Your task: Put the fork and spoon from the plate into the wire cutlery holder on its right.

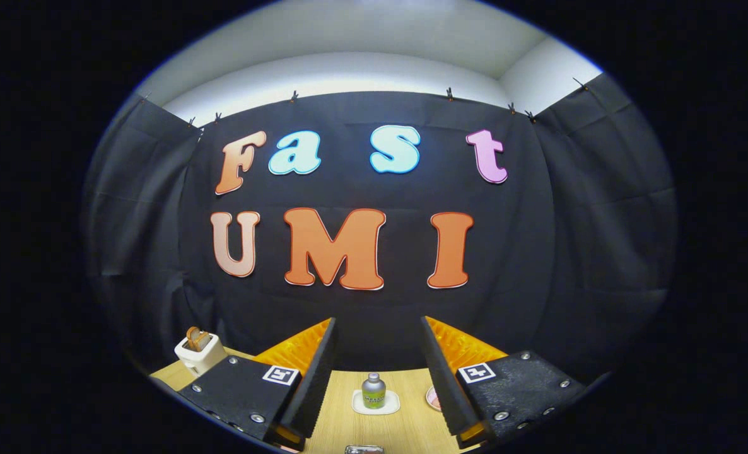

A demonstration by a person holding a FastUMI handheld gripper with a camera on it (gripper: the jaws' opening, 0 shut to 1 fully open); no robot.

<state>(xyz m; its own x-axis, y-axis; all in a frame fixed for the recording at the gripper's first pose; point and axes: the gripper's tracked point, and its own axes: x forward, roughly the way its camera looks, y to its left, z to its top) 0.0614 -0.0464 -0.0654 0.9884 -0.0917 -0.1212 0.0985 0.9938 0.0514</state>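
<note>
1. Held up level, the gripper (377,378) has its fingers spread wide apart, gripping nothing.
2. Between the fingers, farther along the wooden table (342,422), a small bottle (373,389) stands on a white coaster (376,403).
3. Just left of the right finger shows a pink edge (432,397) — possibly the plate; I cannot tell.
4. Far left — a toaster (198,350) holding bread.

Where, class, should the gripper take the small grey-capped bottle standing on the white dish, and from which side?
Grip the grey-capped bottle by its labelled body, from the front: it stands upright, ahead between the open gripper fingers.
</note>
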